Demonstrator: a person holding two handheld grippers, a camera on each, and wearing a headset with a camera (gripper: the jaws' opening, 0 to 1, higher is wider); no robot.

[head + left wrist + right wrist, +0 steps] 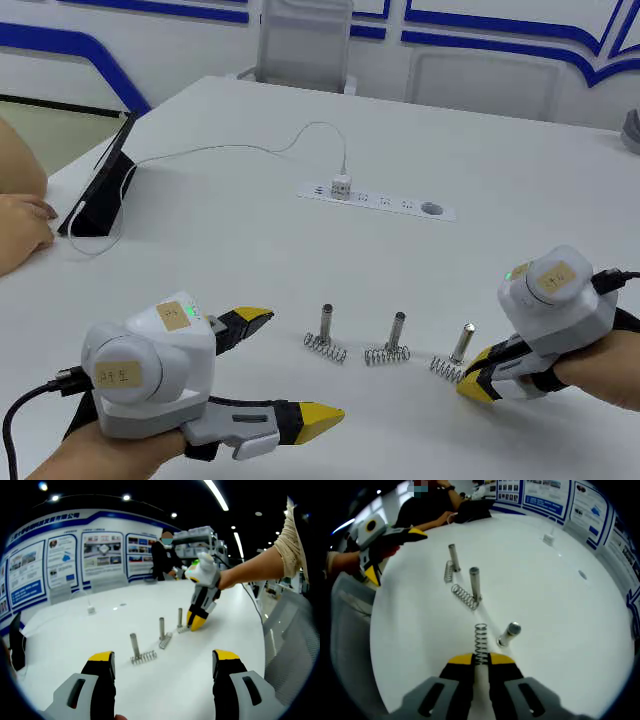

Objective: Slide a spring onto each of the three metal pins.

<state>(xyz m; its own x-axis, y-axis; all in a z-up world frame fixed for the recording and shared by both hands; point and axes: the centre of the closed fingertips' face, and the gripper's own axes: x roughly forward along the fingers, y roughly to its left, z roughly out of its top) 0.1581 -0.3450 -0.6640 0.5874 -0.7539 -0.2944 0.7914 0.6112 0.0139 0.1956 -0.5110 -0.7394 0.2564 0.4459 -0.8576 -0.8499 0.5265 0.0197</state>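
Note:
Three metal pins stand in a row on the white table: left pin (326, 322), middle pin (397, 330), right pin (464, 342). A spring lies at each pin's foot: left spring (325, 347), middle spring (387, 354), right spring (447, 368). My right gripper (478, 385) is down at the table, shut on the near end of the right spring (480, 639), just beside the right pin (509, 633). My left gripper (285, 365) hovers open to the left of the row, holding nothing; its own view shows the pins (161, 628) ahead between its jaws.
A white power strip (400, 203) with a charger cube and cable lies beyond the pins. A dark tablet (100, 185) stands at the far left by a person's hand (20, 225). A chair (305, 45) is behind the table.

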